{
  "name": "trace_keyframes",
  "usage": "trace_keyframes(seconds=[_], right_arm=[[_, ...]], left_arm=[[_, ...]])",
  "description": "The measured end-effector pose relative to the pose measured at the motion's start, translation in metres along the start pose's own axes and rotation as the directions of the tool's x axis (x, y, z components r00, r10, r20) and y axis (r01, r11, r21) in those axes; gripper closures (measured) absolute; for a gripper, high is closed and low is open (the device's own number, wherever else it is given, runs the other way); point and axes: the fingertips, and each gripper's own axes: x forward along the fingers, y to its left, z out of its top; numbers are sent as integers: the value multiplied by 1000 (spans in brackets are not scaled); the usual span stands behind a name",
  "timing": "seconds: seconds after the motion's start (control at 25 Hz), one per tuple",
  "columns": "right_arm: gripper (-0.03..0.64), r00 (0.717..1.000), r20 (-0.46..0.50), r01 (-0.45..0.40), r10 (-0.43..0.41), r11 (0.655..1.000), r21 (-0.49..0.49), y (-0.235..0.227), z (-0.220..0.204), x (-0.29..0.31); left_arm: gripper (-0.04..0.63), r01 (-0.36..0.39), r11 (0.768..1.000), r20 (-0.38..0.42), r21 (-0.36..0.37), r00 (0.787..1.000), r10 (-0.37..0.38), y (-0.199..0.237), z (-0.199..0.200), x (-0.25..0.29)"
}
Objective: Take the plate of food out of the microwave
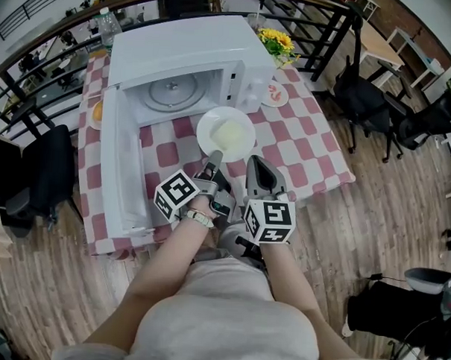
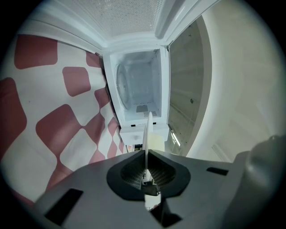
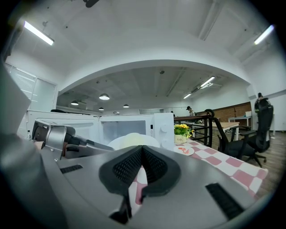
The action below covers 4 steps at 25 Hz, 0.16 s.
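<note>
Left of the jaws, the boxy white microwave oven [image 1: 186, 47] stands with its door [image 1: 121, 171] swung wide and its round glass turntable [image 1: 172, 91] bare. The round white plate [image 1: 205, 130], carrying a pale yellow slab of food [image 1: 229, 132], is already outside the cavity. It sits over the red-and-white checked tablecloth [image 1: 302, 141], just ahead of the left gripper [image 1: 216, 159]. Whether it hangs or rests on the cloth I cannot tell. That gripper's jaws are clamped on the plate's near rim, which runs edge-on between the pads in the left gripper view. To the right, the right gripper [image 1: 256, 163] has its jaws pressed together on nothing, with the plate ahead and to their left. A pinch on one side of the rim may let the far edge droop. I judge it best to hold the plate level, lower it onto cloth clear of the door, and let go only once it rests flat.
</note>
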Motion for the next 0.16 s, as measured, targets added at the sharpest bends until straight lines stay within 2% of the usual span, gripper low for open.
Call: trace_keyframes(seconds=[0.16], right_arm=[[595, 1000, -2, 3, -3, 1000, -5, 1, 0, -3]], left_arm=[[580, 8, 1000, -9, -2, 1000, -8, -3, -4, -1]])
